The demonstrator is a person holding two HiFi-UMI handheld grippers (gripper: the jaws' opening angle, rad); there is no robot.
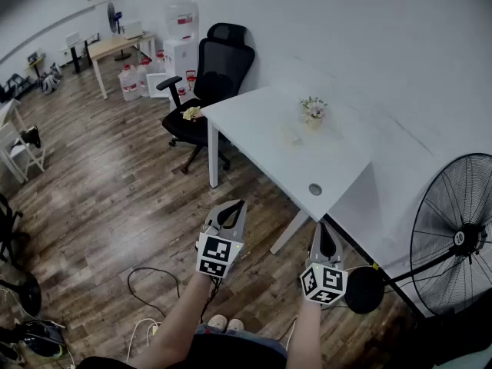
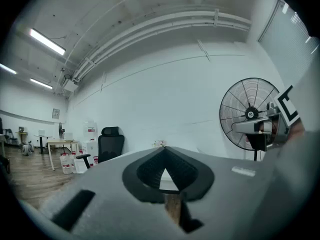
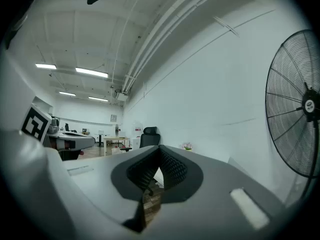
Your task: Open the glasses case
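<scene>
- The person is standing on the wooden floor, short of the white worktop (image 1: 261, 121), and is holding both tools level, pointing toward it.
- The left hand-held gripper (image 1: 239, 204) is showing its jaws pressed together at the tips, with nothing between them; its own view (image 2: 164, 148) is showing only the room beyond.
- The right hand-held gripper (image 1: 321, 226) is looking the same: jaws meeting at the tip and gripping nothing (image 3: 160, 147).
- A small pale object (image 1: 290, 135) is lying on the worktop just beside a little flower pot (image 1: 313, 111). I am taking it to be the glasses case (it is too small and washed out to be sure).
- That object is sitting well ahead of both tools, past the worktop's near corner, to the right of the left tool's line and to the left of the right tool's line.
- Neither hand is looking clearly nearer, though the right one is standing closer to the near corner.
- Its long axis is not showing at this size, so which way the lid hinges cannot be told.
- Opening the case is not yet under way. By my judgement, the coming move is calling for a step forward and both sets of jaws spreading before any hold.
</scene>
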